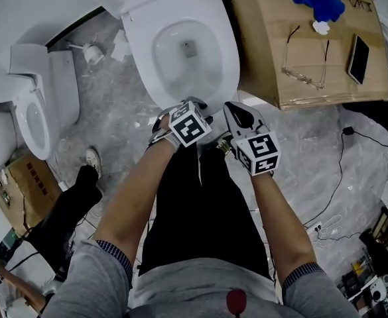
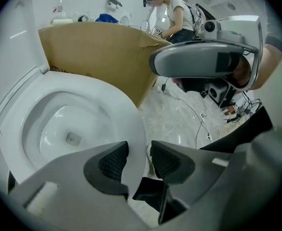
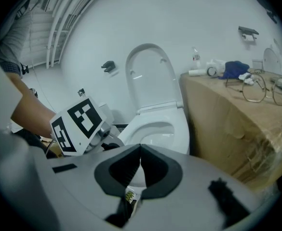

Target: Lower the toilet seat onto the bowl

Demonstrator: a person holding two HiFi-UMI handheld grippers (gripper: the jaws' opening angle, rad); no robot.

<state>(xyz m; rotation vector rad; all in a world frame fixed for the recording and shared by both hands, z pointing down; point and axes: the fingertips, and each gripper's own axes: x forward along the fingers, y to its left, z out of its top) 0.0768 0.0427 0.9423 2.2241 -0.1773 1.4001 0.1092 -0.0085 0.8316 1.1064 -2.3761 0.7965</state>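
Observation:
The white toilet seat (image 1: 228, 65) lies flat on the bowl (image 1: 180, 55), and the lid (image 3: 150, 78) stands upright against the wall. My left gripper (image 1: 191, 105) hovers at the seat's front rim, its pads apart with nothing held; the seat's edge (image 2: 131, 129) shows just beyond my left gripper (image 2: 139, 159). To its right, my right gripper (image 1: 232, 110) is off the seat's front corner. My right gripper (image 3: 141, 165) has its pads pressed together on nothing, and the seat (image 3: 179, 129) lies ahead of it.
A cardboard box (image 1: 273, 78) stands right of the toilet, carrying glasses (image 1: 305, 61), a phone (image 1: 359, 58) and blue cloth (image 1: 320, 2). A second toilet (image 1: 31, 111) sits at the left. Cables (image 1: 343, 177) run over the floor at right. Another person (image 2: 174, 13) stands behind the box.

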